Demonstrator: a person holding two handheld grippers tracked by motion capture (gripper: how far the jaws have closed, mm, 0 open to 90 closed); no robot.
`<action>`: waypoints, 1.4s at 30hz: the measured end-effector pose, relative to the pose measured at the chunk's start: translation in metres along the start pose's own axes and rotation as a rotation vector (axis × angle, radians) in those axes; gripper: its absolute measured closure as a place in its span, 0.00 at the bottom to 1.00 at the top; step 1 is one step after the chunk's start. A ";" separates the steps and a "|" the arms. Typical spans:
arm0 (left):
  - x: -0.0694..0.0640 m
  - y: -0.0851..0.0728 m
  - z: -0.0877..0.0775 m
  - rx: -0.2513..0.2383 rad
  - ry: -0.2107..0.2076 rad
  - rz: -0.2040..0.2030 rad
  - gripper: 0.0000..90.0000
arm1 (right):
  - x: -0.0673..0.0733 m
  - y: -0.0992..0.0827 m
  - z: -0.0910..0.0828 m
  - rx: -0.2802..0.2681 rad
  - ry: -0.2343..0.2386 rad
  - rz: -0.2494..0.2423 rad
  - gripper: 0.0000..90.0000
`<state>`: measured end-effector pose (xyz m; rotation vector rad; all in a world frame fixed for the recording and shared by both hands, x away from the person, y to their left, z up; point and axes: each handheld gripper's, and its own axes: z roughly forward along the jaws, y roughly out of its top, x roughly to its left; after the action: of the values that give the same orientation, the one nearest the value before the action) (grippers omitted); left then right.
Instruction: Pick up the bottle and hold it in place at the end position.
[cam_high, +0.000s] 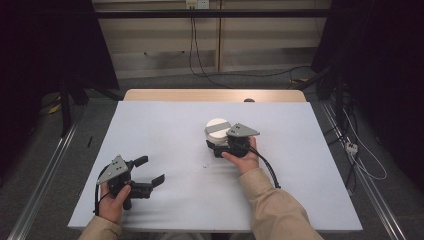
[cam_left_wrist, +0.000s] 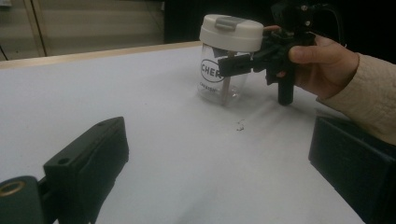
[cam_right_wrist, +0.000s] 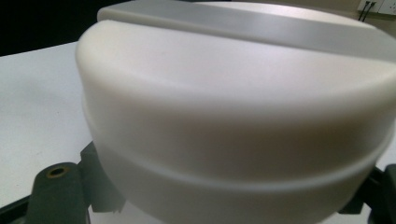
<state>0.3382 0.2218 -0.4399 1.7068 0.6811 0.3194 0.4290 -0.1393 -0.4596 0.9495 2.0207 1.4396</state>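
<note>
**Gripping the jar below its lid**

Clamping on the clear jar (cam_left_wrist: 219, 81), the right gripper (cam_high: 226, 146) sits just right of centre in the high view, its jaws drawn in against the jar's body under the white lid (cam_high: 217, 127). In the left gripper view, at the upper right of the frame, one black jaw lies across the jar's clear wall just below the lid, and the right hand (cam_left_wrist: 320, 65) wraps the gripper's handle. The jar stands upright on the white table (cam_high: 175, 135).

At the lower left of the high view, the left gripper (cam_high: 150, 171) rests in the left hand (cam_high: 114, 200), well apart from the jar. Its jaws stand spread wide with nothing between them, and bare table shows in the gap.

Printed letters on the jar are partly covered by the jaw and cannot be read whole. In the right gripper view the lid looms close and blurred, with its grey band (cam_right_wrist: 243, 23) across the top; the jaws' tips are hidden behind it. A small dark speck (cam_left_wrist: 240, 126) lies on the table near the jar; what it is cannot be made out.
</note>
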 end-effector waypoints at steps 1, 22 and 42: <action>0.000 0.001 0.001 0.000 0.003 0.002 0.05 | 0.000 0.000 0.000 0.000 0.000 0.000 0.20; 0.000 0.019 0.039 0.014 -0.003 -0.012 0.05 | 0.000 -0.001 0.000 0.005 -0.001 0.003 0.20; -0.008 0.038 0.075 0.054 -0.015 0.020 0.04 | 0.000 0.000 0.000 0.015 -0.002 0.002 0.20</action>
<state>0.3831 0.1528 -0.4216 1.7668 0.6672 0.3043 0.4288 -0.1392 -0.4599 0.9595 2.0328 1.4262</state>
